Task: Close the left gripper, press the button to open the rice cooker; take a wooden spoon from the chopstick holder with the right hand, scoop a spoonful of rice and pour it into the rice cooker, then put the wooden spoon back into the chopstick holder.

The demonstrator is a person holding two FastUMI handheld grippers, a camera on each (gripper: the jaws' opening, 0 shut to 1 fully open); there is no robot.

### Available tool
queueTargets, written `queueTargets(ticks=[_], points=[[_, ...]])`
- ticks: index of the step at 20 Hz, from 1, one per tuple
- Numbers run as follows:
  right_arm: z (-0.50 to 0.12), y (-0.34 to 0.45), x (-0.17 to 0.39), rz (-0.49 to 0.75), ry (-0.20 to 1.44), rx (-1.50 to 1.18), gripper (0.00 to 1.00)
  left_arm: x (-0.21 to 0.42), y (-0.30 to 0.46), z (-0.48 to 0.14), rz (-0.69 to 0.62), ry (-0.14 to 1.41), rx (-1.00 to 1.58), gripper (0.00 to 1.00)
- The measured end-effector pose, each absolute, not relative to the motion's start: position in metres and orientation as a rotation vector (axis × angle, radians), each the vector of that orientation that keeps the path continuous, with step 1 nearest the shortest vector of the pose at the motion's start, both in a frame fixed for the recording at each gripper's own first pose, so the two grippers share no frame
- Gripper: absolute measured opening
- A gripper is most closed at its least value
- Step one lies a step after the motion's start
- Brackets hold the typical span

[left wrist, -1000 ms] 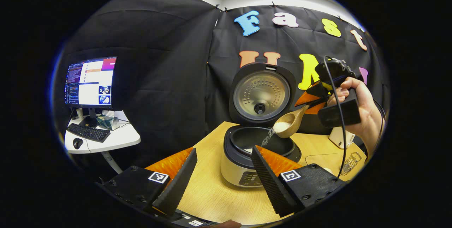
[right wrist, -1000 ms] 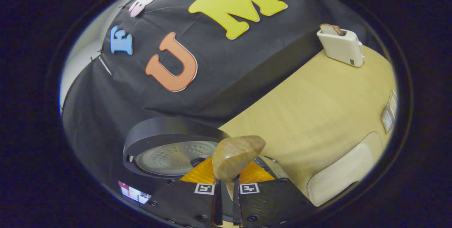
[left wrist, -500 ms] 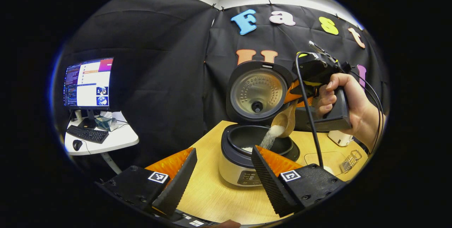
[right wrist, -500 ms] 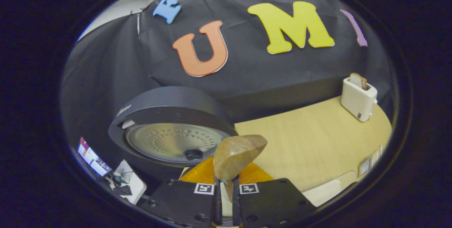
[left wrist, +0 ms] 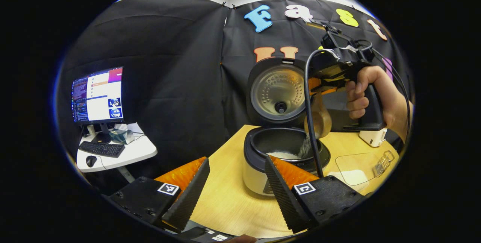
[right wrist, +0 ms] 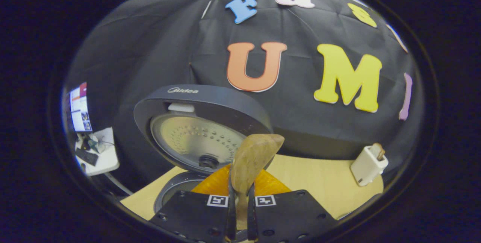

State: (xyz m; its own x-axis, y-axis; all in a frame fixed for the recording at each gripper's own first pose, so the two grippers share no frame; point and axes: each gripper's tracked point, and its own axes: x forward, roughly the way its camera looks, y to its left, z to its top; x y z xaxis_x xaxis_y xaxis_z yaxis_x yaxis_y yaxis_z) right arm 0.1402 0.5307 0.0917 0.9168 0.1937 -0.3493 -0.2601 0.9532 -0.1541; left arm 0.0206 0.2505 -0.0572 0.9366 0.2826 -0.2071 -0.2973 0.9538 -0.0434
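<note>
The rice cooker (left wrist: 263, 175) stands open on the wooden table, its lid (left wrist: 277, 91) upright behind the pot. In the left gripper view my left gripper (left wrist: 235, 194) hangs open in front of the cooker, holding nothing. A hand holds my right gripper (left wrist: 318, 91) above the pot's right rim, shut on the wooden spoon (left wrist: 318, 121). The spoon's bowl is tipped steeply down and a thin stream of rice (left wrist: 306, 147) falls into the pot, where white rice (left wrist: 282, 155) lies. In the right gripper view the right gripper (right wrist: 240, 201) pinches the spoon (right wrist: 256, 157) before the lid (right wrist: 199, 137).
A white toaster (left wrist: 372, 137) with a slice of bread stands at the table's back right, also the toaster (right wrist: 368, 164) in the right gripper view. A clear container (left wrist: 353, 166) and a wire chopstick holder (left wrist: 383, 161) sit right of the cooker. A side desk (left wrist: 120, 151) with monitor and keyboard stands left.
The right gripper rolled over and rose slightly above the pot, tipping the spoon from nearly level to steeply down. Most of the rice has poured into the cooker. The left gripper stayed open.
</note>
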Motion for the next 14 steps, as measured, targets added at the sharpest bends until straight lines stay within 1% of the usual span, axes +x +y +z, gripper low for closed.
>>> queueTargets(ticks=[3, 7, 11, 14], points=[[0.095, 0.548, 0.130, 0.281, 0.281, -0.338, 0.11, 0.022, 0.249, -0.062, 0.305, 0.217, -0.051, 0.95], [0.098, 0.571, 0.110, 0.338, 0.235, -0.452, 0.12, 0.022, 0.251, -0.064, 0.318, 0.225, -0.032, 0.95], [0.111, 0.582, 0.096, 0.303, 0.142, -0.557, 0.12, 0.026, 0.246, -0.066, 0.310, 0.231, -0.024, 0.95], [0.113, 0.581, 0.089, 0.277, 0.133, -0.591, 0.12, 0.030, 0.240, -0.067, 0.298, 0.231, -0.022, 0.95]])
